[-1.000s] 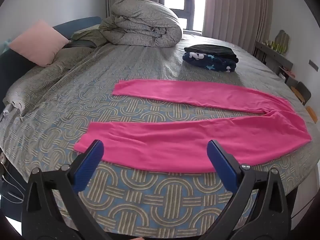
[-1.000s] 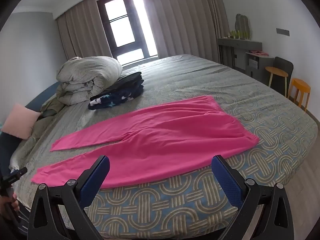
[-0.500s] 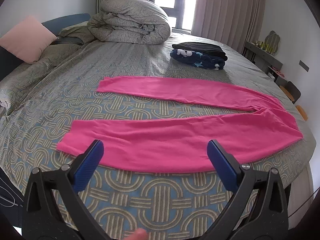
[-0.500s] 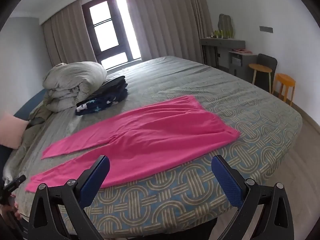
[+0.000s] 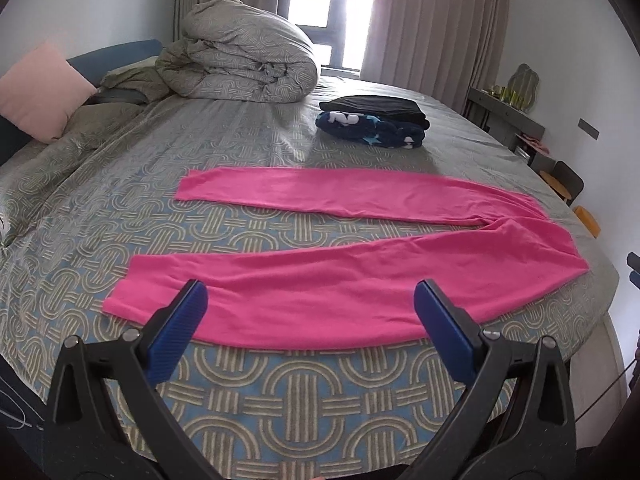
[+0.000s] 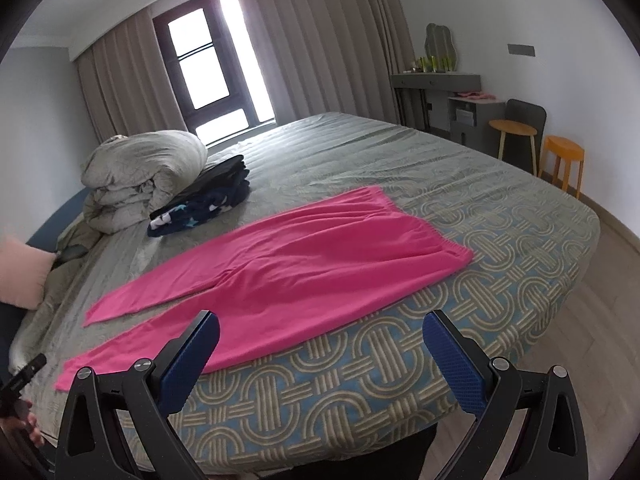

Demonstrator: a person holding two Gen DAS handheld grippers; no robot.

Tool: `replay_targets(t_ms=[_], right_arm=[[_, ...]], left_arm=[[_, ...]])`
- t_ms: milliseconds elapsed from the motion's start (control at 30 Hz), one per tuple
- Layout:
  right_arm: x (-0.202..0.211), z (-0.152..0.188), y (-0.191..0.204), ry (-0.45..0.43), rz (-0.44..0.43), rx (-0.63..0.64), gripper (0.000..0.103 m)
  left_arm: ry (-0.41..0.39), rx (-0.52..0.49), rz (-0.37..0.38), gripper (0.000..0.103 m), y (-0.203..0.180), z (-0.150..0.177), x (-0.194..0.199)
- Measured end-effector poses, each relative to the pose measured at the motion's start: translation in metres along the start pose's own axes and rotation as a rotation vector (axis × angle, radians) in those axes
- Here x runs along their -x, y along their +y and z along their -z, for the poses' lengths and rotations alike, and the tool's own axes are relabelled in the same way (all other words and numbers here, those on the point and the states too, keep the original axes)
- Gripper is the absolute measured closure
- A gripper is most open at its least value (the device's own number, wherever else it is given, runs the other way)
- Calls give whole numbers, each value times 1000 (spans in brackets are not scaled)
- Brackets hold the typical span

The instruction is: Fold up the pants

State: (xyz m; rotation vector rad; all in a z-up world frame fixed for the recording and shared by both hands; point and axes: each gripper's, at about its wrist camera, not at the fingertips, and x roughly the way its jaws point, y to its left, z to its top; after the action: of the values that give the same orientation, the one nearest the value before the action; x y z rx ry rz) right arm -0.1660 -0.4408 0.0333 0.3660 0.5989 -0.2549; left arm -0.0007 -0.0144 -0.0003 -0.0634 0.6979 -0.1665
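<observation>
Pink pants (image 5: 340, 288) lie flat on the bed, legs spread apart and pointing left, waistband at the right. They also show in the right wrist view (image 6: 304, 256), waistband toward the right. My left gripper (image 5: 310, 320) is open and empty, hovering just before the near leg's front edge. My right gripper (image 6: 320, 354) is open and empty, above the bed's front edge near the near leg and hip. Neither touches the fabric.
The bed (image 5: 280, 396) has a patterned grey-blue cover. A rolled duvet (image 5: 240, 56) and folded dark clothes (image 5: 372, 124) sit at the back. A pink pillow (image 5: 36, 92) lies far left. A desk (image 6: 440, 84) and stools (image 6: 560, 160) stand to the right.
Both grippers have shifted and drawn closer to the pants; the near leg now reaches between the left gripper's fingers in view. The pants have not moved. Both grippers stay open.
</observation>
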Motion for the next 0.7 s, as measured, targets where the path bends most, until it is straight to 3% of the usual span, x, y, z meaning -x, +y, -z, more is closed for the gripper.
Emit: replay_targets(t_ms=[700], right_arm=[[-42, 10, -6, 51, -61, -55, 0]], left_arm=[[49, 65, -109, 5, 34, 7, -2]])
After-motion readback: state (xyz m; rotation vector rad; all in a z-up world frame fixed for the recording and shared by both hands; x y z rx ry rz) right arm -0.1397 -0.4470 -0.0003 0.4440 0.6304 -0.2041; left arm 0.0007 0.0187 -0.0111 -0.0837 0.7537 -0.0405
